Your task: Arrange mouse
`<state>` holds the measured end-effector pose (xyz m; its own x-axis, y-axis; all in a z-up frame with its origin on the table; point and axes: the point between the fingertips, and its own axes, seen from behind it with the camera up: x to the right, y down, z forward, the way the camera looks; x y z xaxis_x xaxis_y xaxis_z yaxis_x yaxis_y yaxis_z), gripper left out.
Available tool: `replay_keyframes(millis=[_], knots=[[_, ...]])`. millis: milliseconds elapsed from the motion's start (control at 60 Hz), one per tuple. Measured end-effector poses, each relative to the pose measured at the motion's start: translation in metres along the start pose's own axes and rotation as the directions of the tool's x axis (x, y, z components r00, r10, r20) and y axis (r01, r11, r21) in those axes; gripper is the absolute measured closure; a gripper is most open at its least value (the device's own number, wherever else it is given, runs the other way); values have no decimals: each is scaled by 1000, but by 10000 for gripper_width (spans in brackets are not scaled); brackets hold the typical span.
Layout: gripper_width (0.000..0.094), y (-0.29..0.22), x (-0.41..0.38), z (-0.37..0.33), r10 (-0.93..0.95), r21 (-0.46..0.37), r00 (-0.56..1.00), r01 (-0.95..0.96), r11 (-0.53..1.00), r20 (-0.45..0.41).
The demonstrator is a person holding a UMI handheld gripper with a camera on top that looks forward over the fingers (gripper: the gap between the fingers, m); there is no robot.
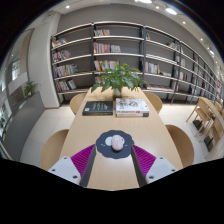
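A small pale pink mouse (117, 143) lies on a round dark mouse pad (106, 150) on the near part of a long wooden table (115, 125). My gripper (114, 160) is open, its two fingers spread wide, with the magenta pads (85, 158) on either side. The mouse and its pad sit between the fingertips and just ahead of them, with a gap at each side. Nothing is held.
Further along the table lie a dark book (98, 108) and a lighter book (131, 107), with a potted plant (121, 77) behind them. Rounded chairs (55, 148) stand along both sides of the table. Bookshelves (110, 50) line the back wall.
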<state>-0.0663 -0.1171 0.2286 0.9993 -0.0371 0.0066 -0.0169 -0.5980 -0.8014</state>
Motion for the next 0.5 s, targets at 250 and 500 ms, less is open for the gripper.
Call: replay_keyframes(millis=[250, 500], knots=[[247, 41, 5, -40, 2, -21, 1000, -2, 1000, -21], [246, 49, 11, -56, -17, -12, 999, 17, 1000, -32]])
